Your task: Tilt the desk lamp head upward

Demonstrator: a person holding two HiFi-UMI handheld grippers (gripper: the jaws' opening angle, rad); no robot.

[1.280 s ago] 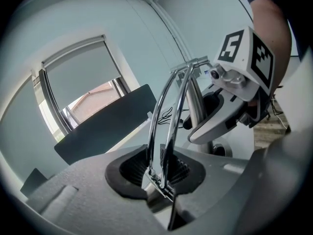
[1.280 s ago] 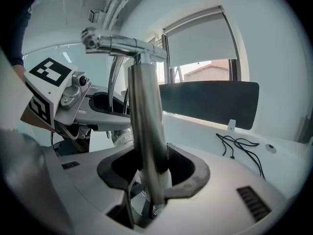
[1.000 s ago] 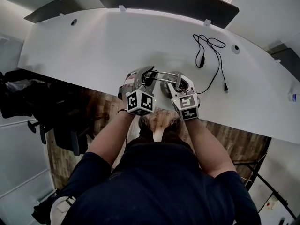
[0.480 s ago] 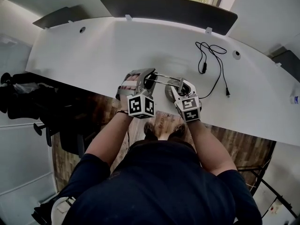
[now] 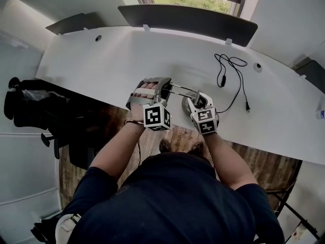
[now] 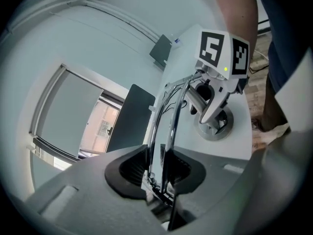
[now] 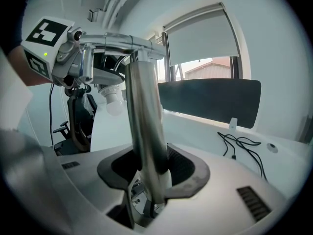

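Observation:
A chrome desk lamp stands on a round base [image 5: 189, 101] near the white desk's front edge. My right gripper [image 5: 197, 99] is shut on its upright pole [image 7: 144, 126], which fills the gap between the jaws [image 7: 151, 168]. My left gripper [image 5: 161, 85] is shut on the lamp's thin twin-rod arm [image 6: 168, 126], close to the lamp head. The two rods run from the jaws [image 6: 159, 165] toward the pole top. The lamp head's white bulb [image 7: 112, 102] hangs below the left gripper's marker cube [image 7: 46, 43]. The lamp base [image 6: 215, 129] shows under the right gripper.
A black power cable [image 5: 231, 72] lies coiled on the desk [image 5: 101, 65] to the right of the lamp. A dark panel [image 5: 188, 17] runs along the desk's back edge below a window. A black office chair [image 5: 30, 105] stands left of the person.
The left gripper has risen and rolled, carrying the lamp's arm with it. The right gripper has stayed on the pole.

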